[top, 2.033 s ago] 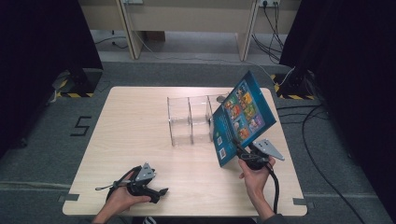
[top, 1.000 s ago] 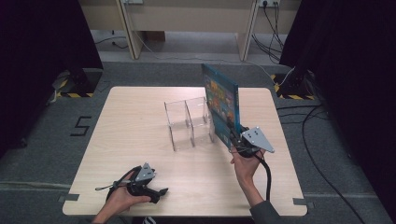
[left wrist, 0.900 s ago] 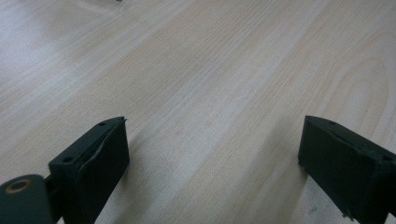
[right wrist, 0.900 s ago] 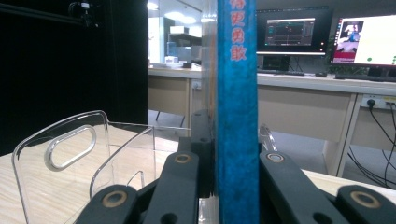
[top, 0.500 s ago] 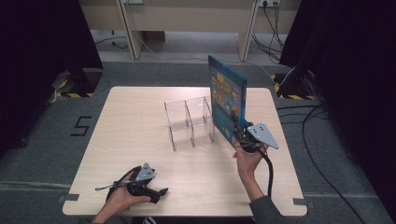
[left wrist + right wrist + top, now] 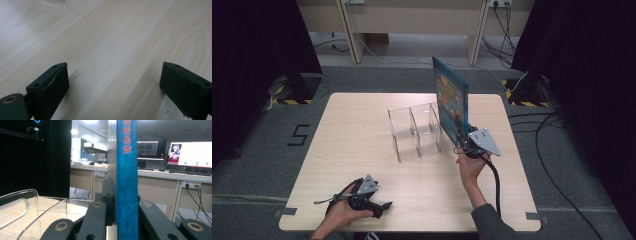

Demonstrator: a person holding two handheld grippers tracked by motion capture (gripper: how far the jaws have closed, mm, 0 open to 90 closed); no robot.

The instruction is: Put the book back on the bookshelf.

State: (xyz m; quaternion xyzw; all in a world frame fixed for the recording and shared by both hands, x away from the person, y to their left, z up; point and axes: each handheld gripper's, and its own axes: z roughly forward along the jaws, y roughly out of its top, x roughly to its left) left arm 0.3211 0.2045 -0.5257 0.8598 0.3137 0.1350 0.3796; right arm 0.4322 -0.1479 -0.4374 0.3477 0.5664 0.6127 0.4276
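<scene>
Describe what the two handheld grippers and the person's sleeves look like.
Both grippers are black. The left gripper and right gripper each carry a grey three-cornered plate on top. The left gripper's blocky black fingers show small screw holes. A thick black cable trails from the right gripper, past a dark grey sleeve.

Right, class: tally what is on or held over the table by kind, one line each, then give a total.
Books: 1, the blue book, held upright.
Clear racks: 1, the clear divider rack.
Grippers: 2, the left gripper open on the table, and the right gripper shut on the book.
Total: 4
</scene>
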